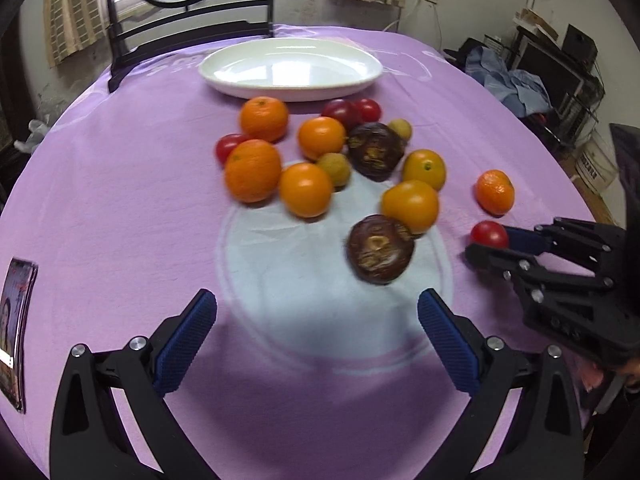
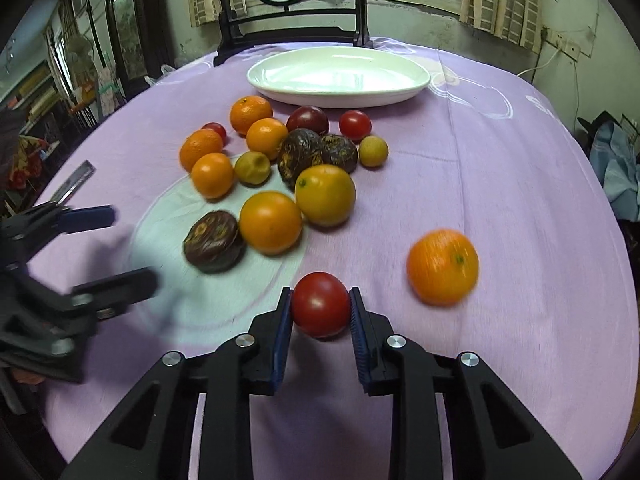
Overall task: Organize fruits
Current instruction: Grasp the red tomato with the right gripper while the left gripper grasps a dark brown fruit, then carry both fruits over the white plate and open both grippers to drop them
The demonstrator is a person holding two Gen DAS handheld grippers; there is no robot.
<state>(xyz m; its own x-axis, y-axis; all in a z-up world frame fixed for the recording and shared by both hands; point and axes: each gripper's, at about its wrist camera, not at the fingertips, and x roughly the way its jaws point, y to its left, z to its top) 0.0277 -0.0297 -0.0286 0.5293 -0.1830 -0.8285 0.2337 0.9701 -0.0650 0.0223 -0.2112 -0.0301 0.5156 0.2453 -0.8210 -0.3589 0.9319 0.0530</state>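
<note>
We record the right claw (image 2: 321, 310) closed on a small round red tomato (image 2: 320, 305), its blue ribbed pads (image 2: 285, 332) pressing both flanks; the fruit sits near the fingertips, presumably so that it can drop free over the dish; whether it has left the cloth we cannot tell from the blur. The left claw (image 1: 316, 338) hangs wide open and empty above the lilac-clothed round desk (image 1: 120, 208), probably kept back so the two tools do not cross. The white oval ceramic plate (image 2: 416, 84) stands bare at the far side, well apart from the held tomato; we judge it the destination, nothing yet sorted. Between them lies the loose heap: glossy orange mandarins (image 2: 270, 222), dark brown wrinkled round fruits (image 2: 214, 242), further red tomatoes (image 2: 355, 125). One stray blurred orange mandarin (image 2: 443, 266) rests just right of the claw.
</note>
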